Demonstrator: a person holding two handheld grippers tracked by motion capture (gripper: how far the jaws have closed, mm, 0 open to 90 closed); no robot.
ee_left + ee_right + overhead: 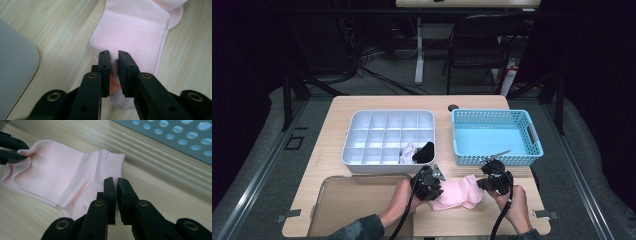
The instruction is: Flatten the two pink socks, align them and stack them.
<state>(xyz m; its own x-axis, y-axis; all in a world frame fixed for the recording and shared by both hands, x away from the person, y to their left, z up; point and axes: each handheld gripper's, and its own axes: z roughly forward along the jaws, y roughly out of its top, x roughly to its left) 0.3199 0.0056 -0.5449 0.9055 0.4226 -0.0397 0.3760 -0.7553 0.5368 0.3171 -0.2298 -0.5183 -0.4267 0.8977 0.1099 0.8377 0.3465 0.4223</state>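
High view: white divider tray (362,131) is seen at table centre, grid of compartments; a white rolled item (407,153) and a black one (424,152) are held in the near-right cells, exact cells can't be told. Other compartments are seen bare. Blue perforated basket (532,135) is set just right of the tray, nothing noted inside. Grey flat tray (357,200) is placed at the near-left edge of the wooden table (327,135).

Pink sock (458,193) is laid flat on the table, near edge, betw. the two grippers, in front of the basket. Fabric is seen pale pink, soft knit, doubled over w/ a lengthwise fold ridge; small rounded tab is noted at one end.

Long axis is run approx. left-right across the table, one end toward each gripper.

Left gripper (114,57) is clenched on one end of the sock, fabric pinched betw. the pads. Right gripper (116,182) is clamped on the edge at the opposite end, jaws nearly together. No earlier frame, so no motion is noted.
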